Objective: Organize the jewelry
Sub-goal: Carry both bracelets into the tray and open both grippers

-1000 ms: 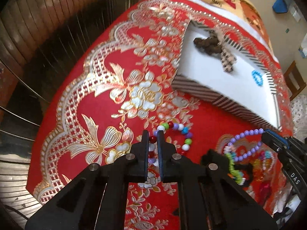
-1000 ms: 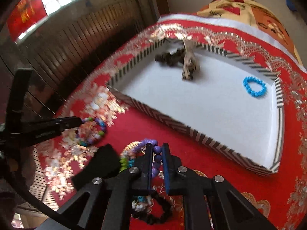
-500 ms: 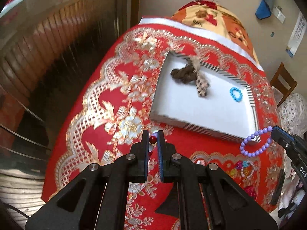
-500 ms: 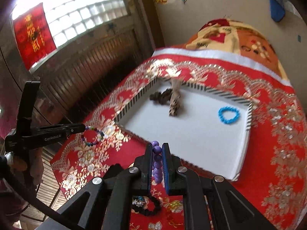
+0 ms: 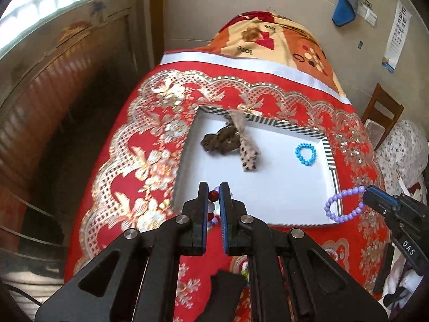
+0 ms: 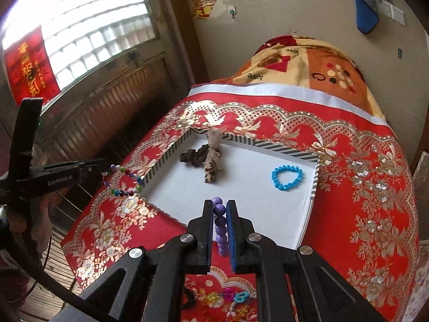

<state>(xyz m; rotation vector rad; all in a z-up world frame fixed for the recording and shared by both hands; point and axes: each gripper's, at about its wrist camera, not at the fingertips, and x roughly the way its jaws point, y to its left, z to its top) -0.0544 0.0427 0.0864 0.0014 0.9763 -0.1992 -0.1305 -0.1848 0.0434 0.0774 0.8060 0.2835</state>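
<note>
Tools both clamped: left tool (image 5: 213, 197) grips multicolour bead bracelet (image 6: 124, 179), right tool (image 6: 219, 210) grips purple bead bracelet (image 5: 341, 205), both above white tray (image 6: 268, 206).

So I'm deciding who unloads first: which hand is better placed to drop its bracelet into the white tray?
Probably the right. Its gripper holds the purple bracelet hanging over the tray edge already. The left gripper holds the multicoloured bracelet hanging over the red cloth, just outside the tray's striped rim.
</note>
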